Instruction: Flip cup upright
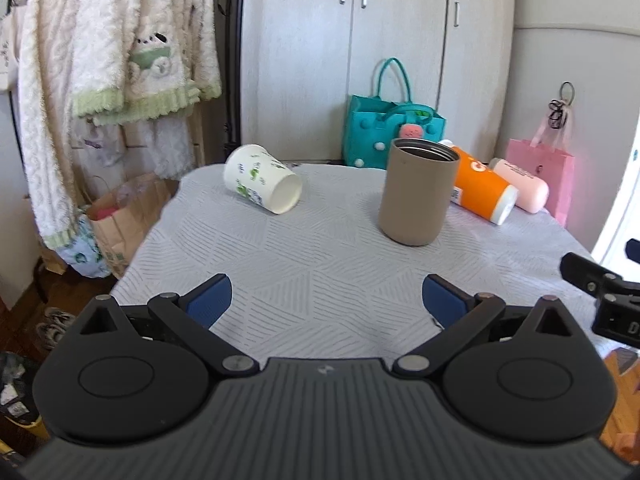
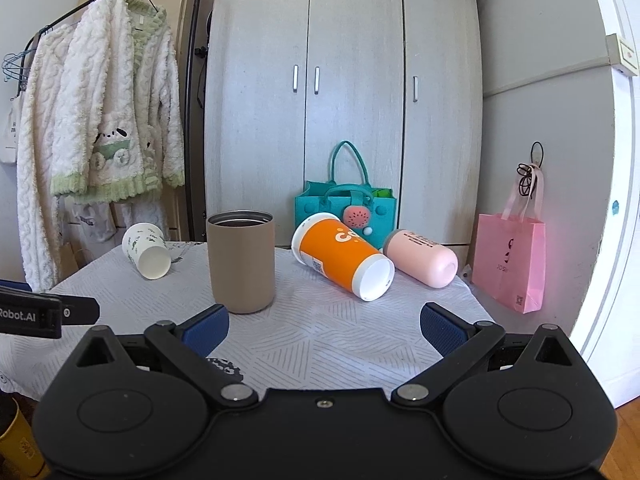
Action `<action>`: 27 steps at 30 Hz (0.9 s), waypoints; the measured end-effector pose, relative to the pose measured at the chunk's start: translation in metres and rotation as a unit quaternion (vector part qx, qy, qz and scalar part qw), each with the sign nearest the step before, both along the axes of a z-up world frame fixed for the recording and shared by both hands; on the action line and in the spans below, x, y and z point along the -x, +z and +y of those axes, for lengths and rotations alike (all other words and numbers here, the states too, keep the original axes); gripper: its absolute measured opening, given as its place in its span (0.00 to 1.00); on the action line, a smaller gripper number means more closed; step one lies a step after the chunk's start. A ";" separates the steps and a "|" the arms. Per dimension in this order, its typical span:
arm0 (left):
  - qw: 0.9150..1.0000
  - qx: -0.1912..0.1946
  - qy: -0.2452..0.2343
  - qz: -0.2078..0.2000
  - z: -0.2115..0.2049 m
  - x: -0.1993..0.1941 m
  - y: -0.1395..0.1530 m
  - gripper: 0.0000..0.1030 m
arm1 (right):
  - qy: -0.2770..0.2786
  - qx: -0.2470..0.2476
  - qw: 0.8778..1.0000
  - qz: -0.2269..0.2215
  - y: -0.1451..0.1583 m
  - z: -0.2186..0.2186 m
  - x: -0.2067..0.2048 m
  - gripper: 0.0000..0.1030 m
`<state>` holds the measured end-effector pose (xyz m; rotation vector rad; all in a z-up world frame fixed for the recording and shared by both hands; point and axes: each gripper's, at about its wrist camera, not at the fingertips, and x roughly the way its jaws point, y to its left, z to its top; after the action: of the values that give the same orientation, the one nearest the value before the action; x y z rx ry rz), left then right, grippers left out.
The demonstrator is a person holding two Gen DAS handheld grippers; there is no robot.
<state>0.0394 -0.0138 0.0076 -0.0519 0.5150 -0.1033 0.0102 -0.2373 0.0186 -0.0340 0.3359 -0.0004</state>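
Both grippers idle, nothing held. Left gripper jaws spread wide; right gripper same. Tan cup already upright, ahead-right of left gripper. Three lie on sides on surface: white paper cup ahead-left of left gripper, orange cup dead ahead of right gripper, pink cup just beside it, farther right. Suggest: right takes orange mid-body, jaws square across wall, light squeeze, rotate onto base. Avoid nudging pink cup.
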 end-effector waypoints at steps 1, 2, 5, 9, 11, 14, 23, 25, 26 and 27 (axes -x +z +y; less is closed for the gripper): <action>1.000 0.003 -0.002 0.001 0.000 0.000 -0.001 1.00 | -0.001 -0.001 1.000 0.002 0.000 -0.001 0.000 1.00; 1.000 0.002 0.000 0.000 0.000 0.001 -0.001 1.00 | -0.002 -0.001 1.000 0.004 -0.001 -0.001 -0.001 1.00; 1.000 -0.012 0.009 -0.007 -0.002 0.003 -0.001 1.00 | -0.008 0.001 1.000 0.007 -0.002 -0.001 -0.002 1.00; 1.000 -0.014 0.015 -0.008 -0.001 0.003 -0.001 1.00 | -0.013 0.006 1.000 0.014 -0.004 0.000 -0.004 1.00; 1.000 -0.011 0.019 -0.009 0.000 0.003 -0.001 1.00 | -0.016 0.009 1.000 0.015 -0.005 0.000 -0.004 1.00; 1.000 -0.009 0.027 -0.009 0.000 0.002 -0.002 1.00 | -0.023 0.010 1.000 0.014 -0.004 0.001 -0.004 1.00; 0.998 -0.014 0.058 -0.015 0.001 0.001 -0.002 1.00 | -0.030 -0.010 0.999 0.013 -0.003 -0.003 -0.005 1.00; 0.998 -0.016 0.064 -0.016 0.001 0.002 -0.002 1.00 | -0.032 -0.009 0.999 0.013 -0.004 -0.003 -0.005 1.00; 0.997 -0.018 0.066 -0.016 0.001 0.002 -0.002 1.00 | -0.032 -0.009 0.999 0.013 -0.004 -0.003 -0.005 1.00; 0.997 -0.020 0.068 -0.016 0.001 0.002 -0.002 1.00 | -0.032 -0.009 0.999 0.014 -0.004 -0.004 -0.005 1.00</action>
<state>0.0375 -0.0132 0.0056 -0.0468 0.4805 0.0393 0.0152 -0.2408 0.0145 -0.0049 0.3639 -0.0602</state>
